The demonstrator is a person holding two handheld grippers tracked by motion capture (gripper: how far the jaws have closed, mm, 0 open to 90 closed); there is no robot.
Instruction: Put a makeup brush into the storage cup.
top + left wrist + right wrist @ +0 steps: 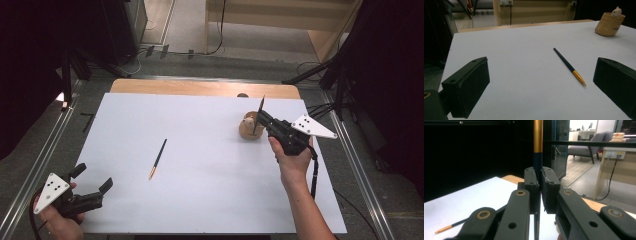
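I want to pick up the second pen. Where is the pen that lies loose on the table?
In the high view the loose pen lies flat on the white table, left of centre, ahead of the open left gripper and far from the wooden cup.

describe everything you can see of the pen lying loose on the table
The loose pen is slim and straight, with a long dark barrel that looks teal-black and a gold, tapered end coming to a point. It lies flat on the white table, left of centre, on a diagonal with its gold end nearer the person. Nothing touches it: the left gripper, with jaws spread, sits well short of it, and the tan cup stands far off.
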